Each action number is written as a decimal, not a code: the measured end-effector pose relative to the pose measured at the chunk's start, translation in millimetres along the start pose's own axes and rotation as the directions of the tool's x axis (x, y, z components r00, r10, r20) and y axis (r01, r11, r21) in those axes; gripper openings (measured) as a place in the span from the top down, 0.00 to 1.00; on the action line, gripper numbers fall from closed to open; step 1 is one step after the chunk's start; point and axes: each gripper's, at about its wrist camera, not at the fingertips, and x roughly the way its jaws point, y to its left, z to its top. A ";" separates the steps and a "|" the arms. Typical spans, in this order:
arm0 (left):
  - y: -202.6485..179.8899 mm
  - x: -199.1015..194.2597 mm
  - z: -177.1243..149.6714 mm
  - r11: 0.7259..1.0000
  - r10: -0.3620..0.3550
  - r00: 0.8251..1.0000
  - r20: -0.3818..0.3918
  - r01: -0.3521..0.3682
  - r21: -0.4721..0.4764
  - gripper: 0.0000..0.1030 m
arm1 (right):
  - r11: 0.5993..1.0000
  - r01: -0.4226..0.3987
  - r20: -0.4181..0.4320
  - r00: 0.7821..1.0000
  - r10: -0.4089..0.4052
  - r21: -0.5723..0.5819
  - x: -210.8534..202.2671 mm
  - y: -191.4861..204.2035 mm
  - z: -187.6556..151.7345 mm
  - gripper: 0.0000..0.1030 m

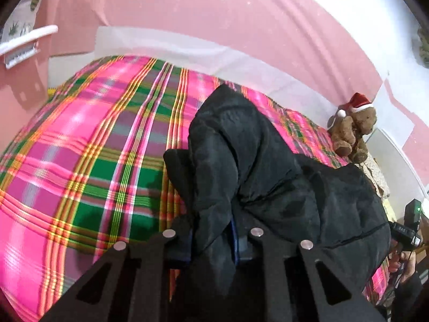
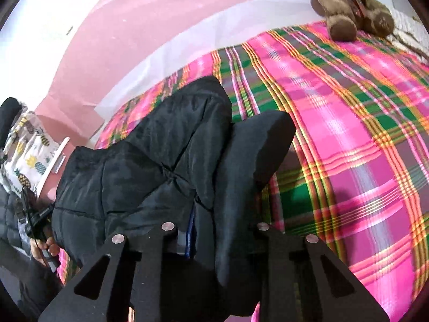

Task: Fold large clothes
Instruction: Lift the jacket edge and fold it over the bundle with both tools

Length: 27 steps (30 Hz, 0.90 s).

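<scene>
Our left gripper (image 1: pixel 214 241) is matte black, each side built of flat angular plates with triangular cut-outs and round silver screw heads at the joints; a strip of blue edges one inner finger pad. Our right gripper (image 2: pixel 214 236) is built the same, with four silver screws and a blue strip beside a grey pad. Seen from the left wrist, our right hand (image 1: pixel 405 263) shows bare skin, a dark sleeve, and a black handle with a green light. Seen from the right wrist, our left hand (image 2: pixel 44 247) shows bare fingers, black cable and a quilted grey sleeve.
</scene>
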 end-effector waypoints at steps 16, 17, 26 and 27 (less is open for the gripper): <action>13.3 -47.7 37.5 1.000 0.001 0.995 0.104 -0.003 0.021 0.81 | 0.996 -0.076 0.073 0.994 0.080 -0.056 -12.3 49.9 29.6 0.77; 17.8 -49.9 41.5 1.000 0.007 0.994 0.110 -0.010 0.021 0.81 | 0.995 -0.082 0.074 0.994 0.086 -0.062 -8.9 55.5 31.6 0.77; 72.1 -55.0 72.6 0.997 0.069 0.987 0.143 -0.072 0.013 0.80 | 0.986 -0.130 0.073 0.988 0.138 -0.103 44.8 105.1 50.5 0.77; 79.8 -52.0 74.7 0.997 0.075 0.987 0.141 -0.077 0.009 0.80 | 0.985 -0.136 0.071 0.987 0.144 -0.105 52.0 108.3 51.0 0.77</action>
